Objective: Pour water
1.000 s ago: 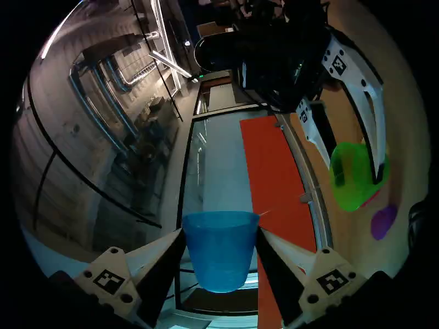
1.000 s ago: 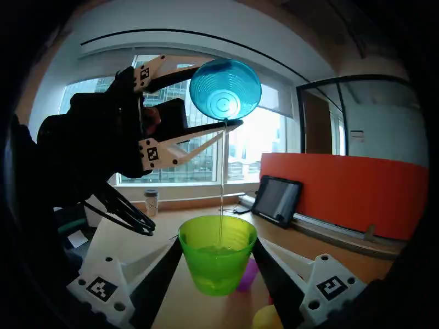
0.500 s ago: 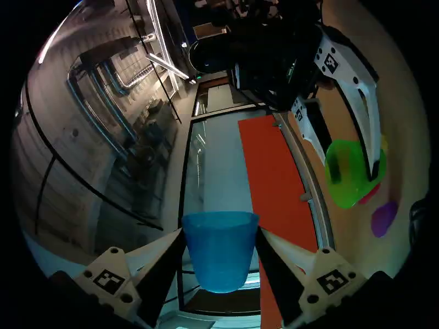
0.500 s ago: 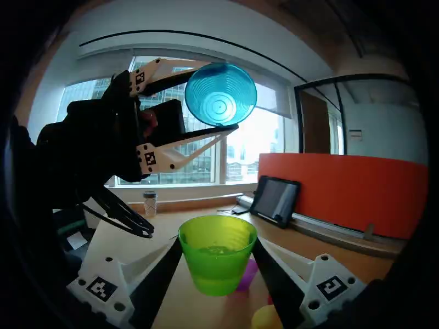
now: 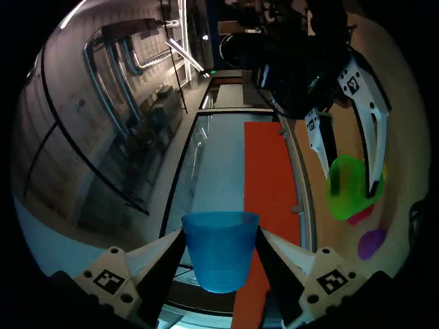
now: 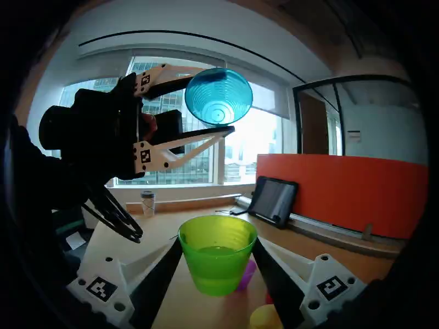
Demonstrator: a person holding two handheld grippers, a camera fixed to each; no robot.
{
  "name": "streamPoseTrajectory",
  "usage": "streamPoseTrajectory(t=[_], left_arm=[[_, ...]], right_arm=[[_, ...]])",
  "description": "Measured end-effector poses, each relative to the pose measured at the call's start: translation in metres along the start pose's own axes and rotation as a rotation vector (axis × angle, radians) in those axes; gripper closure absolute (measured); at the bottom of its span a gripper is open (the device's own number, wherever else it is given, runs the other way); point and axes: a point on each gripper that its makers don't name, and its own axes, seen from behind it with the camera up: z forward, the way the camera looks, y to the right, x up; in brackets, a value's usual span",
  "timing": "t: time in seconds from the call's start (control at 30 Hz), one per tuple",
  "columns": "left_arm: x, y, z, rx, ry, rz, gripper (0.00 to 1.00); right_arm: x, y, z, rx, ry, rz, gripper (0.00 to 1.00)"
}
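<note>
The blue cup [image 5: 219, 257] is clamped between both fingers of the left gripper [image 5: 219, 237]. In the right gripper view it is seen tipped on its side, base towards the camera, high above the green cup [image 6: 218, 268]. The green cup is pinched upright by the right gripper [image 6: 218, 244], over the desk [image 6: 184, 304], with water [image 6: 217, 250] seen inside. A purple cup [image 6: 248, 272] is glimpsed just behind.
</note>
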Motion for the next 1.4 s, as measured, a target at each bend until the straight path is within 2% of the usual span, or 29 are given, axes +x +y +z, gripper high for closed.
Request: streamPoseTrajectory(t=[0.4,0.57,0.87,1.13,1.4], left_arm=[[-0.026,0.004,0.004,-0.016,-0.06,-0.317,0.15],[-0.037,0.005,0.004,-0.027,-0.078,-0.469,0.15],[-0.054,-0.003,0.001,-0.032,-0.121,-0.75,0.15],[-0.063,-0.002,0.0,-0.061,-0.143,-0.982,0.15],[-0.066,-0.007,-0.005,-0.077,-0.15,-1.17,0.15]], right_arm=[[0.007,0.005,-0.005,-0.016,0.014,0.0,0.1],[0.008,0.004,-0.006,-0.017,0.018,0.002,0.1],[0.012,0.004,-0.007,-0.023,0.025,-0.002,0.1],[0.013,0.003,-0.009,-0.026,0.028,-0.006,0.1],[0.018,0.002,-0.01,-0.027,0.034,-0.007,0.1]])
